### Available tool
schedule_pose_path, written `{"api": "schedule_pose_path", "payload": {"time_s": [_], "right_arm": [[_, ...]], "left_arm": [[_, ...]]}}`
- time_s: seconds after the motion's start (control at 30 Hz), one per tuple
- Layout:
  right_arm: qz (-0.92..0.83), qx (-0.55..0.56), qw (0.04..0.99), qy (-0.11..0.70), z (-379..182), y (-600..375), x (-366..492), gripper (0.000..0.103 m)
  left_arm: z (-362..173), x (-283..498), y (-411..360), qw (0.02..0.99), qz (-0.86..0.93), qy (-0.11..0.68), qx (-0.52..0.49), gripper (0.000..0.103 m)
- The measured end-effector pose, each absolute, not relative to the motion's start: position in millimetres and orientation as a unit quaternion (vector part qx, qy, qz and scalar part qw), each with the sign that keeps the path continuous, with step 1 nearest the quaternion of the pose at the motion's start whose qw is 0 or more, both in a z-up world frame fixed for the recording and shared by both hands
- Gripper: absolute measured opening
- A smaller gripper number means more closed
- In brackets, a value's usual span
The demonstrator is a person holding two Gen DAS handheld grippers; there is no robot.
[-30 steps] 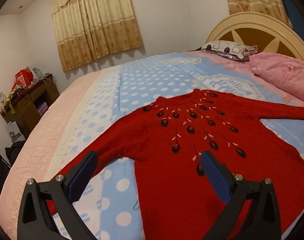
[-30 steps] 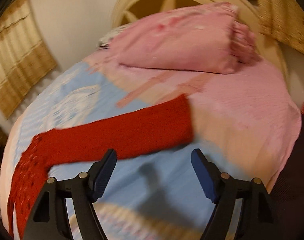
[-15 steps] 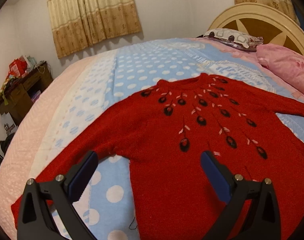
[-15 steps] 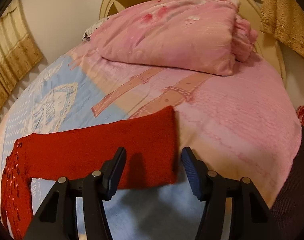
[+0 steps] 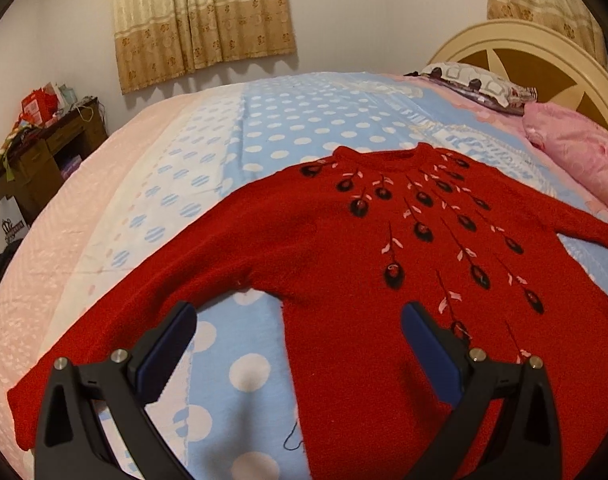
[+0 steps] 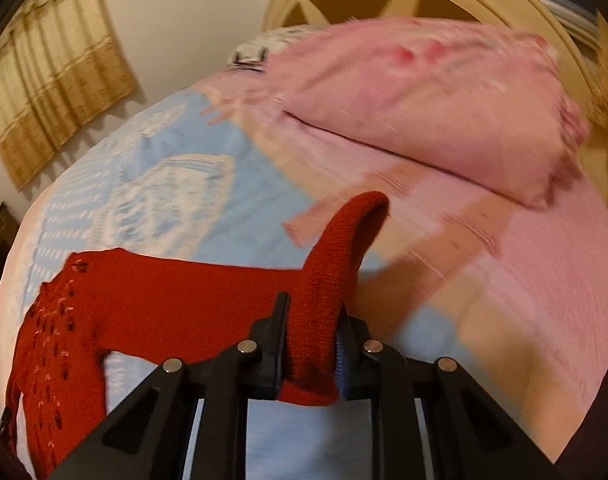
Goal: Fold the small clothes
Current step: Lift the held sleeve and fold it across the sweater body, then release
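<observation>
Right claw (image 6: 310, 344) closing, sleeve end (image 6: 336, 264) pinched between jaws. Left claw (image 5: 298, 344) spread wide, nothing held, hung over armpit of red sweater (image 5: 364, 280). Sweater laid flat, front up, on dotted bed cover (image 5: 304, 128), neck toward curtain side. Sleeve best lifted gently, carried across sweater chest, laid straight. Pinch to be kept firm so knit is not dropped. Sweater body best kept from being dragged.

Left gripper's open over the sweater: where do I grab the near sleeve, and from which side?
Take the sleeve at its cuff end, low on the left of the left view, coming down from above with a finger on each side of its width. It lies flat and straight on the bed, so the cuff edge is free. The left gripper is open and empty.
</observation>
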State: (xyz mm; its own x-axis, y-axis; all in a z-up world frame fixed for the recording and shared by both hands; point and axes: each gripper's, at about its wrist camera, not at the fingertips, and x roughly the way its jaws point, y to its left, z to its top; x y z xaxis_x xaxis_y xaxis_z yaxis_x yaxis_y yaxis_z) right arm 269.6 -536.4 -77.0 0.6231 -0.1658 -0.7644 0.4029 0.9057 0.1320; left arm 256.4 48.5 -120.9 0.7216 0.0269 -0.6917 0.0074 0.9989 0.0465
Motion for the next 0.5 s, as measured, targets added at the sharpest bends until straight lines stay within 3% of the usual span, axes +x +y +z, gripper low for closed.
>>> {"api": "schedule_pose_path", "payload": {"time_s": [0.5], "right_arm": [[-0.018,0.097,0.916,0.389,-18,-399,332,0.019]], "left_arm": [[-119,248,78,0.929,0.008,0.369,-0.007,0.103]]}}
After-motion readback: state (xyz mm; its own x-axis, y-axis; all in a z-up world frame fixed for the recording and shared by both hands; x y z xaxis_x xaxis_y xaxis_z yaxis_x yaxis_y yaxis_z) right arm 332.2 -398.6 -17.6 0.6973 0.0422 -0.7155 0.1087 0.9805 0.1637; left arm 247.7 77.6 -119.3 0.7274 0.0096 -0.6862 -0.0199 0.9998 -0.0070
